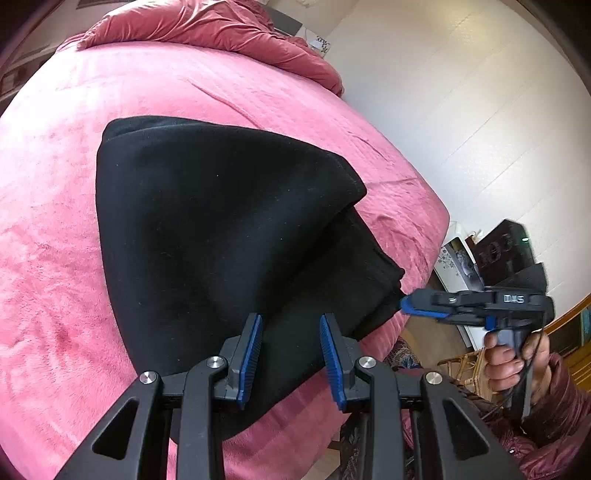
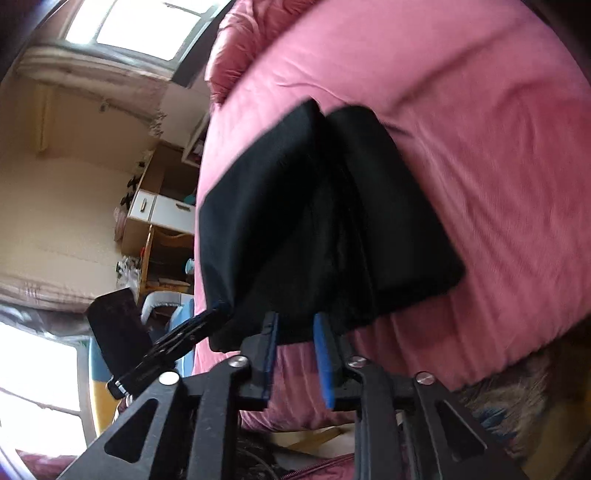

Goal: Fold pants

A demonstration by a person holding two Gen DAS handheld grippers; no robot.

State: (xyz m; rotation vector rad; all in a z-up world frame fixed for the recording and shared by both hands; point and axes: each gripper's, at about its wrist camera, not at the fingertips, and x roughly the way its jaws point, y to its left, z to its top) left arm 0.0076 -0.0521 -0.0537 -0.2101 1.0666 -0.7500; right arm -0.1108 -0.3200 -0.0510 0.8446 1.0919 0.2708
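So the left gripper (image 1: 291,354) has its blue pads spread apart with the near edge of the black pants (image 1: 207,236) sitting in the gap, not pinched as far as I can see. In the left view the right gripper (image 1: 404,305) comes in from about 3 o'clock with its tip right at the pants' corner; looks like it's nipping the fabric, but I can't tell for sure. From its own camera the right gripper (image 2: 295,354) shows pads a bit apart with the pants (image 2: 332,221) edge hanging right at the tips, and the picture's blurry, so same answer. The pants are already doubled over into a thick wedge, lying on the bed near its front edge, with layers stacked toward 4 o'clock. My guess is this is one of the later folds, and the next move needs both grippers to get a solid hold on that near edge and carry it over evenly toward 12 o'clock. Underneath is a fuzzy pink blanket (image 1: 74,221), a bunched duvet (image 1: 207,29) at 12 o'clock, pale floor (image 1: 461,110) at 2 o'clock.
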